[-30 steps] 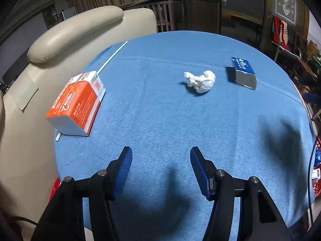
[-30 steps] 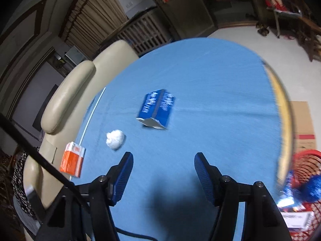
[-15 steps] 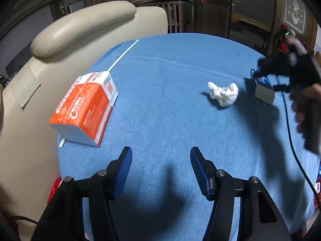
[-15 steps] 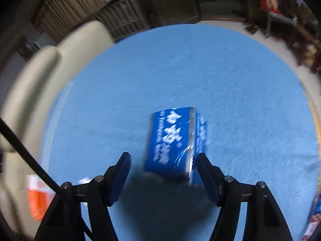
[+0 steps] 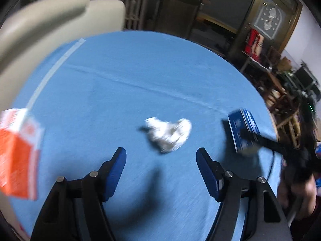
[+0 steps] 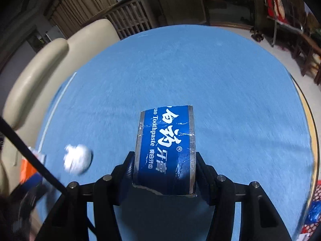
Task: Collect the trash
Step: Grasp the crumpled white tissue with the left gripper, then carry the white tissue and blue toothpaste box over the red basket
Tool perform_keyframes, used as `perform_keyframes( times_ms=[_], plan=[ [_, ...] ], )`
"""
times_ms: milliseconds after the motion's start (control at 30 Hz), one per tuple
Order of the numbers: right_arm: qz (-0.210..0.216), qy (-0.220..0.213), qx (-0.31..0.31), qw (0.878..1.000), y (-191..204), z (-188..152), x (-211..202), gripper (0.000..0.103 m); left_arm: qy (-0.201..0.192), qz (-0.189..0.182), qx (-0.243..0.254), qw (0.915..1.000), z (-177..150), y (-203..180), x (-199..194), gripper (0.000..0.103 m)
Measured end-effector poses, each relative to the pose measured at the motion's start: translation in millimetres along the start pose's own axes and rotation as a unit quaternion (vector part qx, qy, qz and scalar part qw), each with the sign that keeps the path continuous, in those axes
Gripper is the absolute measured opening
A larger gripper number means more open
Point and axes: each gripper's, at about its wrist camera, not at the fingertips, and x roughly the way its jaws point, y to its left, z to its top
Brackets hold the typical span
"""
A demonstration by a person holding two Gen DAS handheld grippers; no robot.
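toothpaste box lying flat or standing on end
Lying flat: the toothpaste box shows its broad printed face up on the blue tablecloth, between the closing jaws of the right gripper.

blue table (image 5: 140, 70), crumpled tissue (image 5: 169, 133), orange carton (image 5: 18, 152)

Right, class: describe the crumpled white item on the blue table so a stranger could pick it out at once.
Start at the round table under the blue cloth. Near its middle, just ahead of the left gripper, whose jaws are opening with nothing between them, lies a crumpled white paper wad. Unlike the orange carton and the blue toothpaste box, it is soft, shapeless and unprinted.
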Motion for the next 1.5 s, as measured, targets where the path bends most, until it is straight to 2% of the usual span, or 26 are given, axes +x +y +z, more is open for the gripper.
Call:
perform_keyframes(
  times_ms=[67,200,267,300,433,667,767,933,1067,1200,1500],
  plan=[
    [0.01,0.0,-0.001,1.0,-10.1,-14.1,-13.5,0.059,0.025,-0.007,-0.016,0.9996,12.6,1.3,22.8,0.073],
    [0.017,-0.013,-0.003,1.0,-28.3,-39.5,-40.2,0.059,0.031,-0.022,-0.038,0.9985,22.2,6.8,47.1,0.073],
    [0.021,-0.021,0.001,1.0,-32.9,-45.7,-46.0,0.059,0.033,-0.032,-0.046,0.9979,22.3,6.1,54.4,0.061],
    [0.021,-0.025,0.0,0.999,-33.6,-48.6,-49.9,0.059,0.037,-0.038,-0.052,0.9972,21.0,5.4,57.8,0.045],
    [0.037,-0.035,-0.008,0.999,-35.2,-64.0,-64.5,0.059,0.016,-0.025,-0.059,0.9979,8.6,-0.5,46.8,0.04],
    [0.053,-0.035,-0.024,0.998,-32.7,-88.3,-74.9,0.059,-0.027,0.047,-0.015,0.9984,-32.9,-37.1,-9.1,0.04],
    [0.059,-0.033,-0.035,0.997,-36.1,-101.7,-83.5,0.06,-0.038,0.087,0.009,0.9955,-53.9,-52.0,-33.1,0.04],
    [0.057,-0.019,-0.061,0.996,-38.1,-125.3,-94.2,0.06,-0.042,0.131,0.027,0.9902,-84.1,-69.2,-55.1,0.041],
    [0.044,-0.016,-0.084,0.995,-32.5,-139.6,-99.4,0.062,-0.028,0.146,0.034,0.9882,-110.7,-74.6,-61.5,0.041],
    [0.033,-0.001,-0.086,0.996,-32.3,-146.4,-94.7,0.062,-0.009,0.147,0.036,0.9885,-129.5,-75.9,-58.8,0.041],
    [0.015,0.014,-0.085,0.996,-23.2,-146.9,-91.4,0.066,0.018,0.142,0.043,0.9888,-140.0,-75.7,-45.4,0.047]
  ],
)
